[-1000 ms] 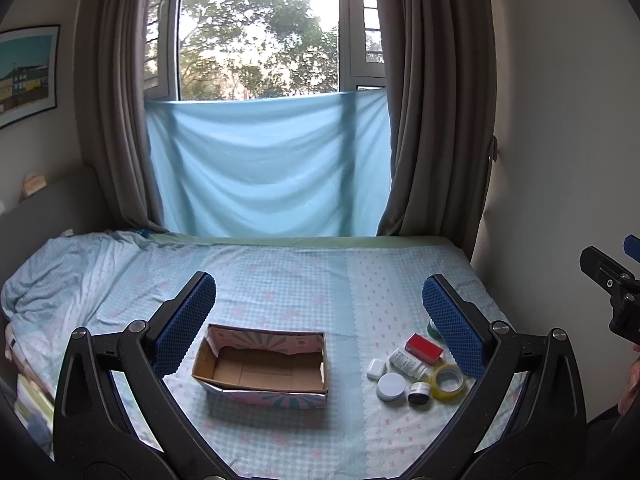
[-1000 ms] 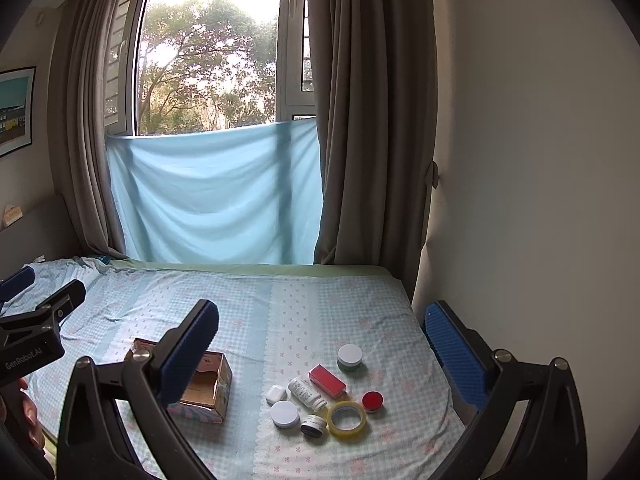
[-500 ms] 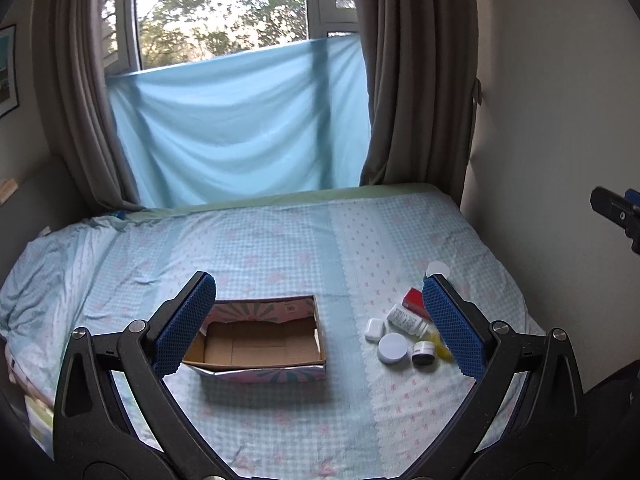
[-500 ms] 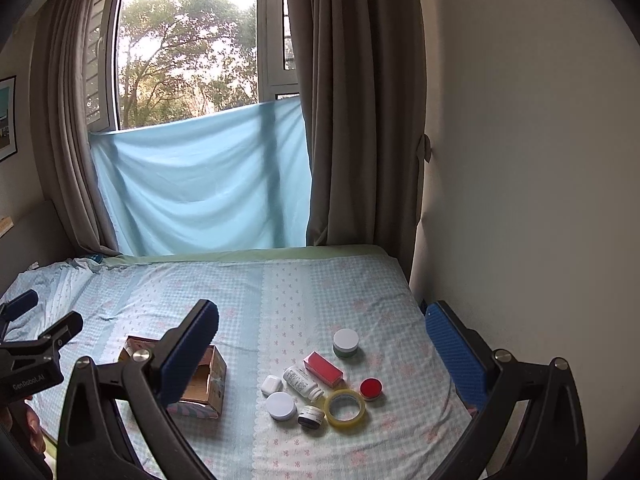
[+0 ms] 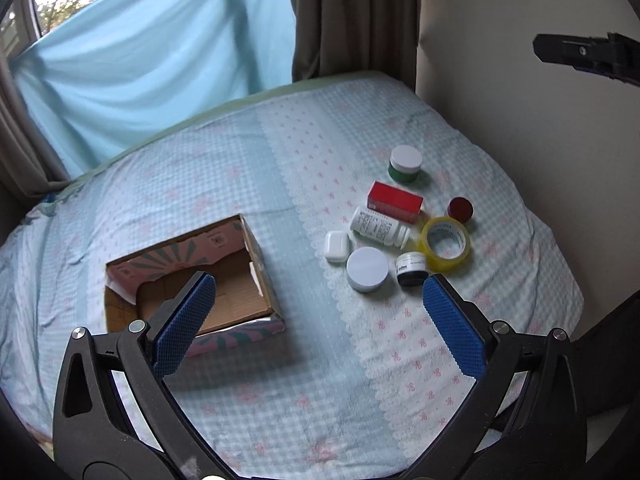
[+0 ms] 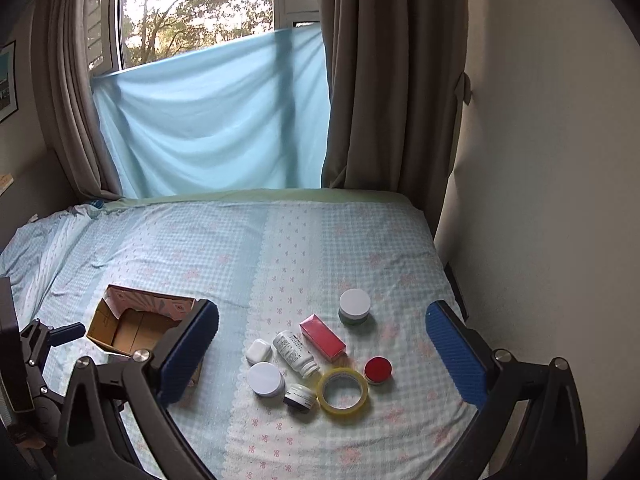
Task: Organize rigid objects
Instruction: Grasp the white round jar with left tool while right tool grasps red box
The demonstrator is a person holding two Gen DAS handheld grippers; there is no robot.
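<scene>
Both claws hang over the bed (image 5: pixel 224 160) with their blue pads spread wide and nothing between them: the left gripper (image 5: pixel 318 322) is above the sheet between the box and the clutter, the right gripper (image 6: pixel 322 354) over the clutter itself.

The open cardboard box (image 5: pixel 224 280) sits toward the bed's left half, mouth up, its long axis running roughly across the bed, and looks empty inside.

The small things lie bunched near the bed's right edge, well apart from the box. The white pill bottle (image 6: pixel 294 352) lies on its side, long axis slanting, cap end toward the near edge and touching the yellow tape roll (image 6: pixel 343 390), which lies flat. Just beyond it the red carton (image 6: pixel 322 337) lies parallel on the same slant. The white earbud case (image 6: pixel 258 351) rests beside the bottle's base. A white-lidded jar (image 6: pixel 264 378) and a little dark jar (image 6: pixel 299 397) stand upright nearest the near edge; a red-lidded tin (image 6: pixel 377 369) sits beside the tape. The green jar (image 6: pixel 354 306) stands upright, farthest toward the window.
</scene>
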